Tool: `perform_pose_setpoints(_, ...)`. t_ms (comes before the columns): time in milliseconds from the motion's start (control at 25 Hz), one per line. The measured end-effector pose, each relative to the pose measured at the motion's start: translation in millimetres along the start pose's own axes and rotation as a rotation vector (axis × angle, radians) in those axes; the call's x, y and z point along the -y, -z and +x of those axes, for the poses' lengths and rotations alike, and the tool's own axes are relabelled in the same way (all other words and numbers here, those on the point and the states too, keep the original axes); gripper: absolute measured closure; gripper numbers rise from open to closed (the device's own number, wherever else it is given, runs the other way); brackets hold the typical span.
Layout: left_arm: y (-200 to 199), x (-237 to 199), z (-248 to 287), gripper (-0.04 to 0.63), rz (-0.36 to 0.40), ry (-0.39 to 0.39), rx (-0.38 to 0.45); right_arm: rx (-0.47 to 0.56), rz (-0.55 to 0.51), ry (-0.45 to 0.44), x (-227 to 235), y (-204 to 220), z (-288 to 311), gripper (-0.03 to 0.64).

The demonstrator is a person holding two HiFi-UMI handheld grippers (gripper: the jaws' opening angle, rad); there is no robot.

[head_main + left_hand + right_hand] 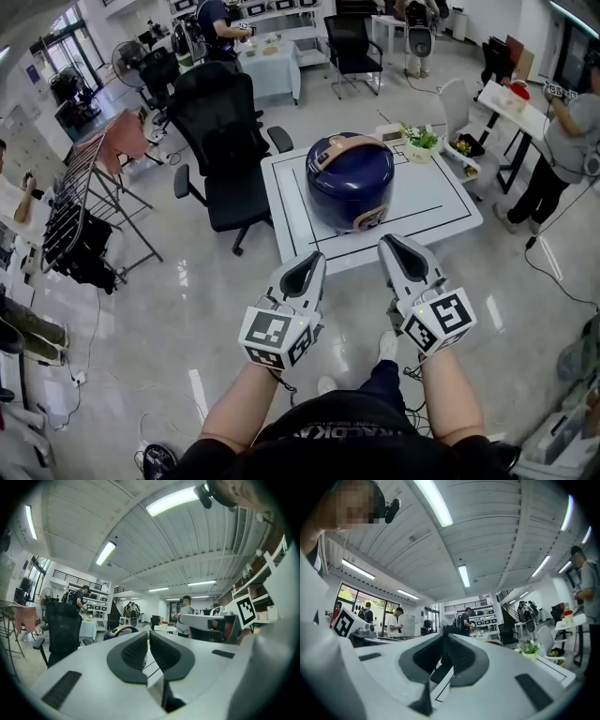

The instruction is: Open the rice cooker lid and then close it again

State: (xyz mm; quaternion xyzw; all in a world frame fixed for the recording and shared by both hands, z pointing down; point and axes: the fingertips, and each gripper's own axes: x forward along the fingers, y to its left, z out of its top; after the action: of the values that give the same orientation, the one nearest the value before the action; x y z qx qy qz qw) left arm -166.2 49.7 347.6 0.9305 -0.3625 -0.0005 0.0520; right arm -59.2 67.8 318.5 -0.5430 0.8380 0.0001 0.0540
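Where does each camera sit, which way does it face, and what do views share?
Head view: on the head, steeply down at table and cooker; forearms, left tongs, right tongs show.
Left gripper view: on the left tongs, level along its shut jaws toward the cooker; the right tongs at right.
Right gripper view: on the right tongs, level along its shut jaws over the table; the left tongs at left, the person's head above.
Shared: the cooker, in head and left gripper views.
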Motion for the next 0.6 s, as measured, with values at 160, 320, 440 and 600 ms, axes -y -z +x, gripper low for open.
perform_pose_setpoints(160,2,-5,10,0.451,0.013,-0.005,-0.007,0.003,-0.037,-0.009,6,0,10,0.493)
perform_pose_setpoints(320,1,-15,27,0.324,0.023,-0.034,-0.011,-0.007,-0.125,0.002,25,-1,27,0.392)
perform_pose_setpoints(440,-1,-22,42,0.322,0.018,-0.057,-0.008,-0.015,-0.14,-0.011,43,-2,41,0.391)
perform_pose_setpoints(600,-3,-35,65,0.322,0.01,-0.085,-0.005,-0.021,-0.142,-0.031,67,0,63,0.391)
